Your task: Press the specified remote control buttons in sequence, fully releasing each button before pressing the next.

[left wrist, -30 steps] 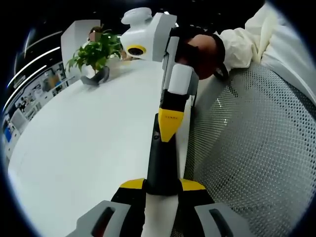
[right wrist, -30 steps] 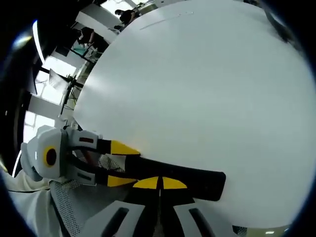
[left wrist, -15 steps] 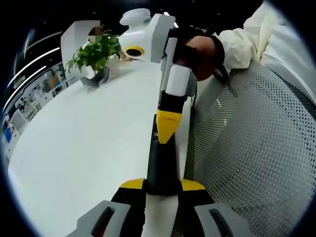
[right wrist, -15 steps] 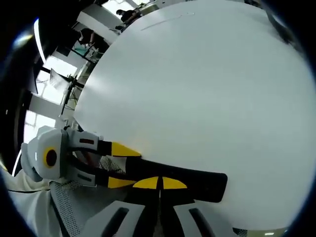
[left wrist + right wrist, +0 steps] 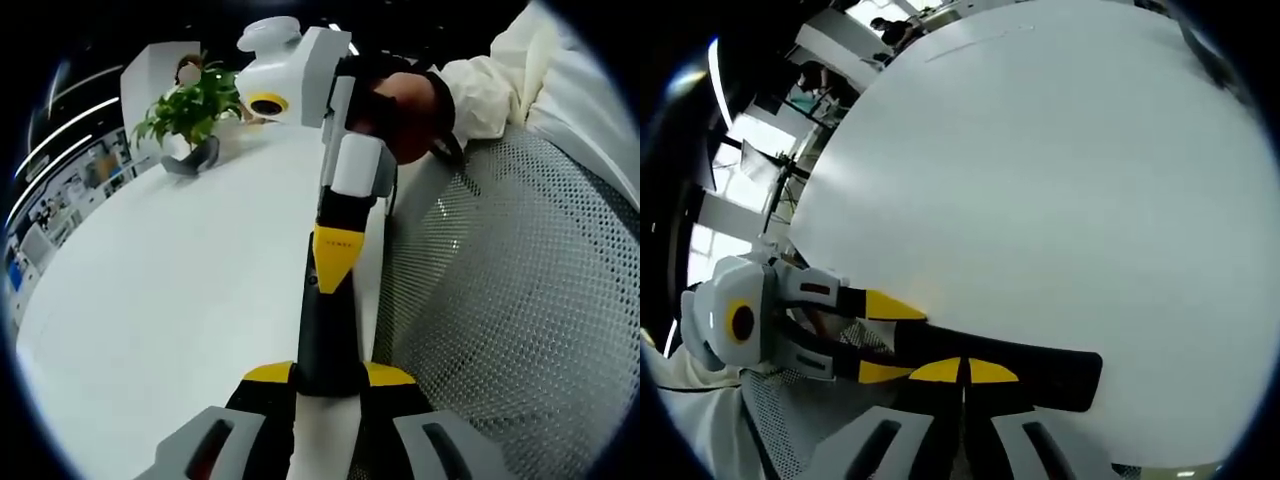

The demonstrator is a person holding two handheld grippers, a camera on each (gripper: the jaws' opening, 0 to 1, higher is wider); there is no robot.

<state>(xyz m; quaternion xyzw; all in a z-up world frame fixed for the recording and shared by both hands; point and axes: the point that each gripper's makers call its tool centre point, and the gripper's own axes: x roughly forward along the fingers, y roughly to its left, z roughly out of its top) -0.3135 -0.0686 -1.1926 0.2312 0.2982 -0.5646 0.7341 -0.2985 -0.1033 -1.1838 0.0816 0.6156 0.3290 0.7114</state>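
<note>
Two grippers meet on one black remote control (image 5: 325, 330): the left gripper (image 5: 328, 378) has its jaws clamped on the near end, the remote running forward from between them over the white worktop (image 5: 170, 290); the right gripper (image 5: 335, 262), jaws closed together, presses its yellow tips on the remote's top. A potted plant (image 5: 190, 115) stands far ahead, a mesh chair back (image 5: 510, 300) to the jaws' right

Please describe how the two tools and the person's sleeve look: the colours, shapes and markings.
The right tool has a white housing with a yellow ring round its lens, a white block, then black arms ending in a pointed yellow tip with small printed lettering. The left tool looks the same: white body, yellow-ringed lens, black arms, yellow tips, a small red mark. The person wears a black glove and a cream sleeve.
</note>
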